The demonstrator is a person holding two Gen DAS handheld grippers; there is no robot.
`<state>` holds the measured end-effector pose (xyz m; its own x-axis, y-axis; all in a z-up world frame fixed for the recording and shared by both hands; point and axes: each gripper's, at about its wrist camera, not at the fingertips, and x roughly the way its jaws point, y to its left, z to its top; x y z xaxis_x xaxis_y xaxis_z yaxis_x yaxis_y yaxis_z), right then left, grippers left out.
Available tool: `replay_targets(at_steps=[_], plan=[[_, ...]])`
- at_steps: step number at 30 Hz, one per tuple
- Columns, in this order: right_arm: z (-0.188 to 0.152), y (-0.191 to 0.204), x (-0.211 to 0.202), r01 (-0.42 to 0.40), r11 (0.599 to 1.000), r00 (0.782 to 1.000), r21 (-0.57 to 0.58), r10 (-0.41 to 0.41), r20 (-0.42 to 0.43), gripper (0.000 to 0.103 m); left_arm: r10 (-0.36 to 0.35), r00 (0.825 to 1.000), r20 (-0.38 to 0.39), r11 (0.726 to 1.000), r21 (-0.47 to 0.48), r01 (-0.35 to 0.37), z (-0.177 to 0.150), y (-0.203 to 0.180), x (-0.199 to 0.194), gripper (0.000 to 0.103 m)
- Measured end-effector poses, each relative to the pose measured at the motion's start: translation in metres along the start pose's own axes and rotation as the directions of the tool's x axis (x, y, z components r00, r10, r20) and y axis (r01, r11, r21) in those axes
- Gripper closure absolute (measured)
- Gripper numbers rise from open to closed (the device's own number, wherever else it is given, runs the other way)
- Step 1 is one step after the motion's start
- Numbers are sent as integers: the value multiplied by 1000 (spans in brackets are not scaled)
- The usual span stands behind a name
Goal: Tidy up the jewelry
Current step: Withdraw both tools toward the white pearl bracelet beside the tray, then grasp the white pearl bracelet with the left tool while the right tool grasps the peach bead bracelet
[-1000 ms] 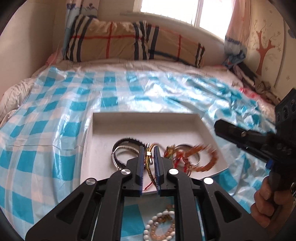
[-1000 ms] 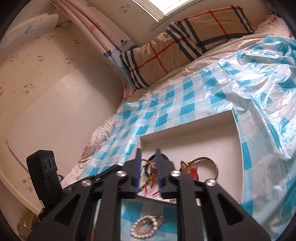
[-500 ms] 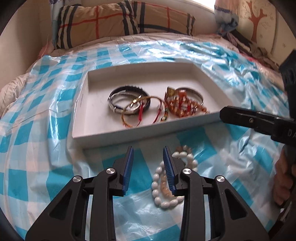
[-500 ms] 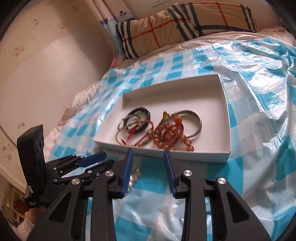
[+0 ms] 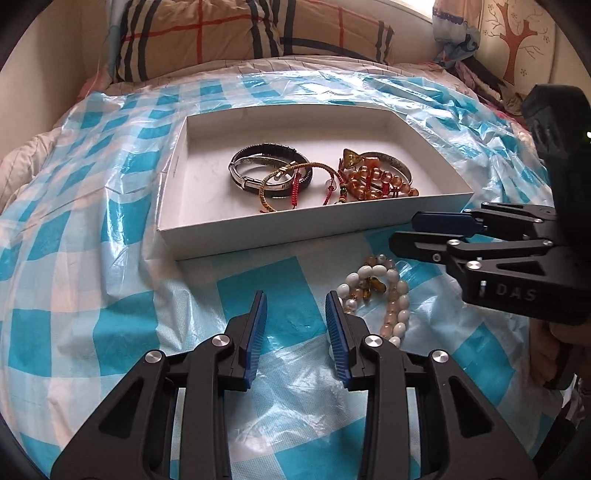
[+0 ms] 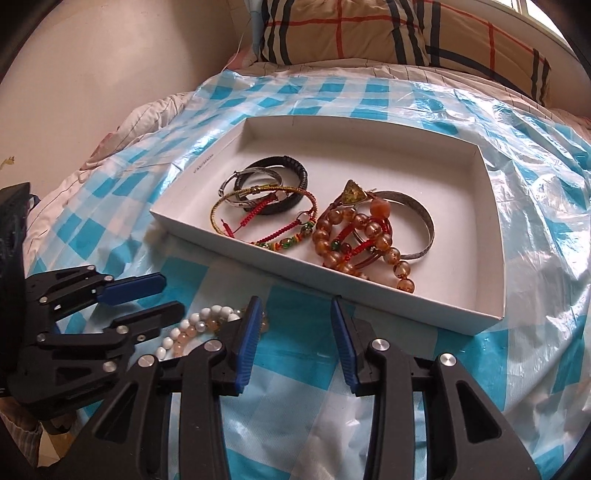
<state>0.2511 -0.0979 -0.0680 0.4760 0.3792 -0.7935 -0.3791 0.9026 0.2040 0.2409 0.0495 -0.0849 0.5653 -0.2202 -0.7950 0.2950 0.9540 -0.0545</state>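
White and peach beads made up the loose bracelet (image 5: 376, 291) that lay on the blue-and-white checked plastic sheet (image 5: 92, 266), outside the shallow white cardboard tray (image 5: 295, 229) and just near of its front wall. In the left wrist view, the left gripper (image 5: 295, 317) hovered over bare sheet with its blue-padded jaws partly apart and nothing between them; they had just been opening. The bead bracelet sat just to the right of the right-hand pad, close beside it but not within the gap. Farther right, the right gripper (image 5: 402, 232) reached in sideways, its tips just beyond the bracelet and near the tray's front wall. Inside the tray lay a black braided band (image 5: 273, 153), gold and red cord bracelets (image 5: 291, 184), amber glass beads (image 5: 373, 181) and a silver bangle (image 5: 391, 162), heaped toward the near side.

In the right wrist view, the right gripper (image 6: 295, 325) also stood partly open and held nothing, its jaws having just been opening; between its pads showed only sheet and the tray's near wall (image 6: 369, 291). The bead bracelet (image 6: 199, 325) lay to the left of its left pad, partly hidden behind it, and between that pad and the left gripper (image 6: 170, 295), which came in from the left with its lower finger right beside the beads. Whether that finger touched them I could not tell. A plaid pillow (image 6: 369, 29) lay at the far end of the bed.
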Motion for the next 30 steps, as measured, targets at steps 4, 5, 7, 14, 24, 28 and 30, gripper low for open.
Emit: replay_targets(at_steps=[4,5,7,14,24,28,30], plan=[[2,5,10,8,999,1000,-36,-9,-29,64,9,1000,-13,999,45,-8,-3,-9,3,72],[3,7,12,10,999,999,-46,-12,-35,64,11,1000,-22,999,51,-10,-4,-11,5,72],[3,11,13,9,998,999,-68,-12,-36,63,18,999,-28,998,53,-16,-6,-11,6,72],[-5,12,7,125,980,988,-153,-137,-66,53,40,998,-40,999,37,-38,-10,-6,4,72],[-36,-39,-50,132,991,991,-9,-132,6,53,97,995,-27,992,87,-94,-10,-15,0,72],[-17,-14,-28,11,999,1000,-33,-11,3,59,114,993,-26,988,111,-110,-9,-20,3,72],[-10,-2,-10,1,998,1000,-68,-3,-21,67,101,994,-29,988,117,-97,-11,-20,5,81]])
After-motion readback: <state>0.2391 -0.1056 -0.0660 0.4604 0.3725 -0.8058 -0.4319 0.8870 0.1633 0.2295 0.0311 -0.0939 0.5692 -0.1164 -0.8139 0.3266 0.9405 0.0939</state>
